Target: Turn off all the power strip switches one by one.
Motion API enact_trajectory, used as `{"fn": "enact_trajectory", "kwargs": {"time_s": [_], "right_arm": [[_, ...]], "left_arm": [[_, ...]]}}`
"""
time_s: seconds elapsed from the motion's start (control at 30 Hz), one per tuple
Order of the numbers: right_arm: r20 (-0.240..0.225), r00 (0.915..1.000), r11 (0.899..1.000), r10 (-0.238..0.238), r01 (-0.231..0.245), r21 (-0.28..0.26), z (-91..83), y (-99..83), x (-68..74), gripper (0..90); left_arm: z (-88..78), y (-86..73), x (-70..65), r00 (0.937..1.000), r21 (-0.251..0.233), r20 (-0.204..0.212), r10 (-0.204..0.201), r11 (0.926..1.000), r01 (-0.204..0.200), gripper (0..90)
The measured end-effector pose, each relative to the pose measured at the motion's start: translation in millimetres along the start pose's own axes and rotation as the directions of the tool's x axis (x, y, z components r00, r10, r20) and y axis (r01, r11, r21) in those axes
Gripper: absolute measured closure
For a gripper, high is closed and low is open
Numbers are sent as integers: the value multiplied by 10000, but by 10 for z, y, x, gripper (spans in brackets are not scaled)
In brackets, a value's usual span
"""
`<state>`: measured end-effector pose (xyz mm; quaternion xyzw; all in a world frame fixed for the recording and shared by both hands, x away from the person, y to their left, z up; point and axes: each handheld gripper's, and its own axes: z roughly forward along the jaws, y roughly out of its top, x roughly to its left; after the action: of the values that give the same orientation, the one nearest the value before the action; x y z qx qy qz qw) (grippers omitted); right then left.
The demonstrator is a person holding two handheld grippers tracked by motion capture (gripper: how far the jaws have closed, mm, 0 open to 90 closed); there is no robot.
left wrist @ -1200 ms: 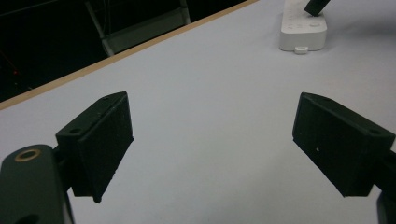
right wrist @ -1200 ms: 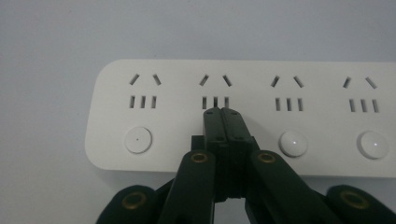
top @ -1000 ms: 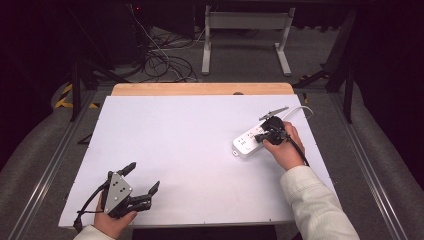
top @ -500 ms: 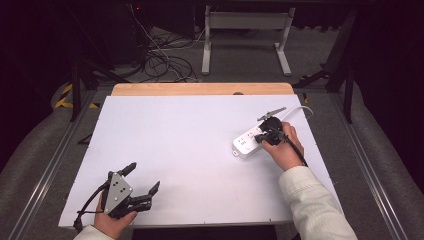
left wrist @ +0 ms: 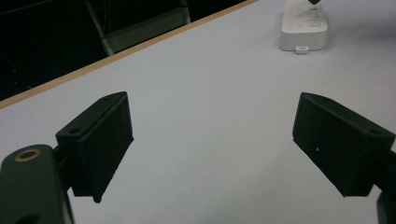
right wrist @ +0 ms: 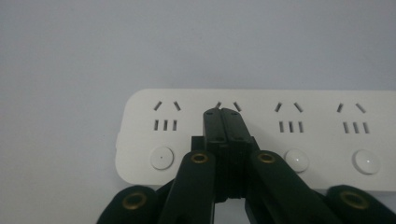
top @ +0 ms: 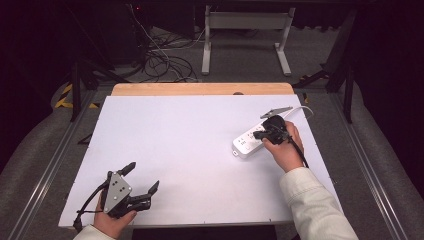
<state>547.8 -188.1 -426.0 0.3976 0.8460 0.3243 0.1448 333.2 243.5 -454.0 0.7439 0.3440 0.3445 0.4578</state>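
Just 1 power strip (right wrist: 261,135) (4 sockets showing) under the shut right claw (right wrist: 226,116).

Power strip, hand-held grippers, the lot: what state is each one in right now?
Power strip: flat on the white table, sockets up, nothing plugged into the sockets in the right gripper view; its round buttons face up.
Right hand-held gripper: jaws shut together, tips over the strip's second socket group.
Left hand-held gripper: jaws wide open, nothing between them, near the table's front edge.
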Motion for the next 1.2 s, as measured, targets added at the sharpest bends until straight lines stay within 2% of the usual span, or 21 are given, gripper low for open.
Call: {"fn": "enact_trajectory", "kwargs": {"time_s": [0.07, 0.5, 0.67, 0.97, 1.07, 1.2], "right_arm": [[150, 9999, 10000, -70, 71, -23, -60, 20, -20, 900], [404, 9991, 9994, -142, 155, -321, -221, 113, -70, 900], [631, 9980, 9996, -51, 68, -262, -270, 157, -169, 900], [1029, 9933, 9985, 532, -519, -145, -251, 105, -408, 900], [1058, 9919, 9975, 699, -688, -140, -224, 86, -479, 900], [995, 9927, 9977, 679, -669, -131, -188, 67, -518, 900]], "left_arm": [[-1, 2, -6, 10000, -29, -2, -6, 10000, 6, 129], [-3, 2, -8, 10000, -64, 2, -50, 10000, 50, 129], [-4, 2, -8, 10000, -61, 8, -63, 10000, 63, 129], [-2, 3, -7, 10000, -38, -6, -11, 10000, 11, 129], [-1, 3, -5, 10000, -36, -27, 0, 10000, 0, 129], [-1, 0, -5, 10000, -25, 3, -79, 10000, 79, 129]]}}
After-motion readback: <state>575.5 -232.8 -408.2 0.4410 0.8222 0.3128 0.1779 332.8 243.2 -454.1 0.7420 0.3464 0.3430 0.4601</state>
